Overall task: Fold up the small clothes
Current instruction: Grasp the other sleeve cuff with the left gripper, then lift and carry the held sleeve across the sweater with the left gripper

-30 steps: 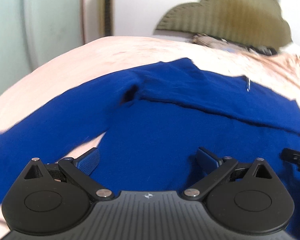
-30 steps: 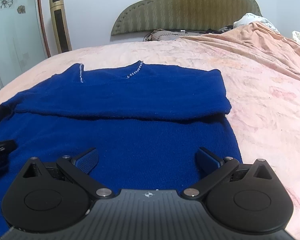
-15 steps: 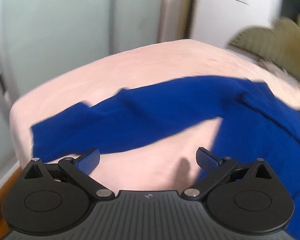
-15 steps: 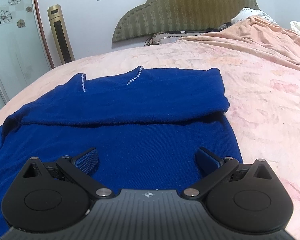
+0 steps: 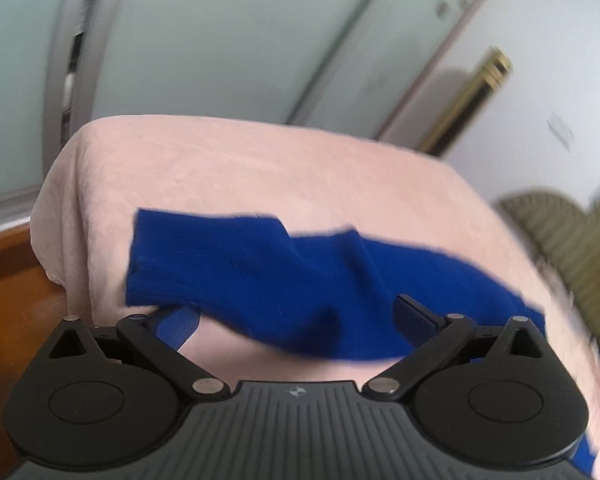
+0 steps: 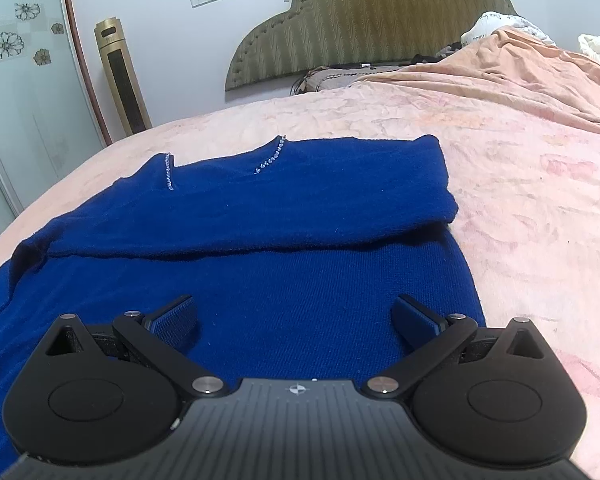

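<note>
Tongs, both pairs apart: left tongs (image 5: 296, 316) over sleeve (image 5: 236, 264), right tongs (image 6: 296, 316) over sweater (image 6: 260, 240).

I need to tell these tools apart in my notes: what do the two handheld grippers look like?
They look identical. The left gripper and right gripper each have a black ribbed body with a small white emblem, two round black hubs, black link arms with silver pivot pins, and blue textured finger pads. No cables, hands or sleeves show.

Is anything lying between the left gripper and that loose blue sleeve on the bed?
Nothing visible is. The left gripper has its jaws open right at the sleeve, which lies stretched on the pink bedspread with only bare cover around it.
</note>
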`<state>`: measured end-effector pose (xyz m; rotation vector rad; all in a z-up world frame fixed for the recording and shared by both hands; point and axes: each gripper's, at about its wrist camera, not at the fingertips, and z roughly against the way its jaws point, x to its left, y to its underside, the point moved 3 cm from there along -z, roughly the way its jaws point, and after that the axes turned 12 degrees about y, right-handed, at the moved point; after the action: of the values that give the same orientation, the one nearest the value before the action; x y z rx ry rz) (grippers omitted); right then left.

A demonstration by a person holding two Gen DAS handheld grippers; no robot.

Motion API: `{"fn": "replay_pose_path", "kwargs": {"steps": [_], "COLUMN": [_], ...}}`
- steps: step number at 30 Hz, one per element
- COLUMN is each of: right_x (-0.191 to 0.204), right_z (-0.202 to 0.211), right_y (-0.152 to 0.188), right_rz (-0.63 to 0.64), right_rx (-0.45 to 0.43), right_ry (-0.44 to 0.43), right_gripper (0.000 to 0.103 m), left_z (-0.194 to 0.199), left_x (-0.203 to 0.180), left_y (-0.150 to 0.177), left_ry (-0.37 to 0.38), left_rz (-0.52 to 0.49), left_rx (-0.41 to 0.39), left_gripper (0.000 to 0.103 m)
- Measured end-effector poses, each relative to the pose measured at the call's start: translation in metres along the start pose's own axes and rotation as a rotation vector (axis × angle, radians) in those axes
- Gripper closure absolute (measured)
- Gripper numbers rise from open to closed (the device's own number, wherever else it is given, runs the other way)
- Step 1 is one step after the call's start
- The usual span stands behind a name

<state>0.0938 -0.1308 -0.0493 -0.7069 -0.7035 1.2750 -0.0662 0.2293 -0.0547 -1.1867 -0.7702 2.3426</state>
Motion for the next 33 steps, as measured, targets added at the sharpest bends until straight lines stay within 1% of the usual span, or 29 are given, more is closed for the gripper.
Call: {"fn": "replay_pose_path", "kwargs": {"steps": [2,5,11,12,14,15,16,17,18,20,21,23,24,26,28,29,31,33], "right_x": [-0.001,-0.001,-0.001,-0.001,-0.001,-0.001,-0.001,-0.001,-0.001,-0.001,-0.001,-0.001,-0.001,-0.001,-0.001,-0.001,-0.001,-0.001], "right_z": [0.000,0.000,0.000,0.000,0.000,0.000,0.000,0.000,0.000,0.000,0.000,0.000,0.000,0.000,0.000,0.000,0.000,0.001], "right_y": [0.000,0.000,0.000,0.000,0.000,0.000,0.000,0.000,0.000,0.000,0.000,0.000,0.000,0.000,0.000,0.000,0.000,0.000], "right_rz": [-0.006,-0.007,-0.007,-0.006,-0.006,-0.006,-0.006,-0.006,-0.006,-0.006,-0.006,-0.006,-0.006,-0.006,-0.005,-0.005,-0.005,-0.005], "right_rx": [-0.001,-0.001,-0.001,-0.001,-0.001,-0.001,-0.001,-0.001,-0.001,-0.001,-0.001,-0.001,-0.001,-0.001,-0.001,-0.001,-0.001,-0.001], "right_ry": [-0.004,-0.005,-0.005,-0.005,-0.005,-0.005,-0.005,-0.005,-0.005,-0.005,-0.005,-0.005,-0.006,-0.005,-0.005,-0.006,-0.006,-0.006], "right_gripper": [0.001,0.001,0.001,0.001,0.001,0.001,0.001,0.001,0.001,0.001,0.001,0.001,0.001,0.001,0.001,0.001,0.001,0.001], "left_z": [-0.004,-0.012,-0.009,-0.008,-0.007,-0.006,-0.006,-0.006,-0.005,-0.005,-0.005,-0.006,-0.006,-0.007,-0.009,-0.009,-0.007,-0.005], "left_x": [0.008,0.009,0.002,0.001,0.002,0.003,0.005,0.006,0.007,0.010,0.011,0.015,0.016,0.016,0.015,0.015,0.015,0.015], "left_y": [-0.009,-0.016,-0.013,-0.012,-0.011,-0.011,-0.012,-0.013,-0.014,-0.016,-0.017,-0.019,-0.019,-0.020,-0.022,-0.024,-0.029,-0.037], "left_ry": [-0.007,-0.037,-0.093,-0.098,-0.120,-0.123,-0.123,-0.123,-0.124,-0.118,-0.110,-0.087,-0.076,-0.048,-0.045,-0.047,-0.048,-0.073], "left_rz": [0.035,0.028,-0.068,-0.079,-0.091,-0.092,-0.089,-0.086,-0.082,-0.078,-0.074,-0.062,-0.059,-0.064,-0.077,-0.092,-0.122,-0.158], "left_rx": [-0.020,-0.020,-0.017,-0.018,-0.034,-0.039,-0.042,-0.047,-0.053,-0.058,-0.057,-0.055,-0.055,-0.050,-0.047,-0.051,-0.093,-0.141], "left_gripper": [0.000,0.000,0.001,0.003,0.013,0.014,0.019,0.027,0.032,0.050,0.053,0.069,0.071,0.079,0.083,0.083,0.083,0.083]}}
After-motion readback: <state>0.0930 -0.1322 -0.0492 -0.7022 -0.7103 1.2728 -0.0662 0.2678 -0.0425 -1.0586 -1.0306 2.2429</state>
